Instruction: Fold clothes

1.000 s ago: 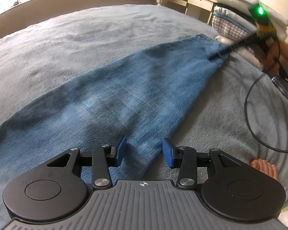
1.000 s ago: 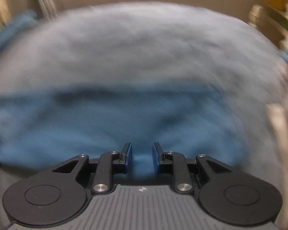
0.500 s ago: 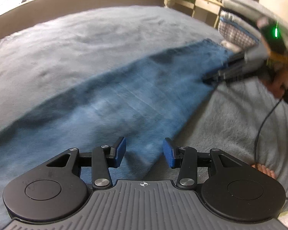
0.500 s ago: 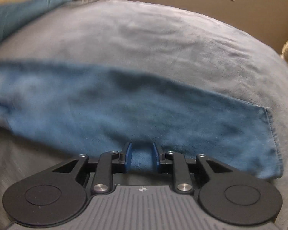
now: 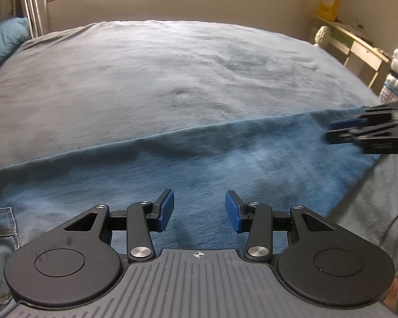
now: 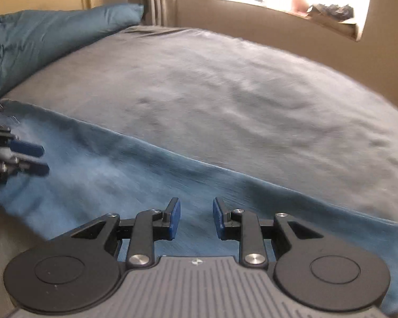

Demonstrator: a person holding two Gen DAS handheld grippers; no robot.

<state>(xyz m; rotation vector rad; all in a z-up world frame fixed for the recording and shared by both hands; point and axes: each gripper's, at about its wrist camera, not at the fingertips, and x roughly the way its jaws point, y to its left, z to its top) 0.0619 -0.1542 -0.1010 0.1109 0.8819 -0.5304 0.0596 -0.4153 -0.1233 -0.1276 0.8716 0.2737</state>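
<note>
Left gripper (image 5: 199,210): bottom centre of your left wrist view, blue pads spread, nothing pinched, denim beneath the gap.
Right gripper (image 6: 195,218): bottom centre of your right wrist view, pads parted with a narrower gap, empty; its jaws have just been opening a little.
Jeans (image 5: 225,164): a folded blue band lying flat across the middle of the frame, a pocket seam at lower left, the hem end under your right tool at the right edge.
Bed cover (image 5: 172,74): grey, filling the upper half.
Pillow (image 6: 53,31): teal, upper left.
Risk: closing now would probably catch only the top layer, because the pads hang above the cloth, so the fold could slide apart.
Change: a second ago the jeans ran diagonally; now they cross nearly level, and both views are sharper.
</note>
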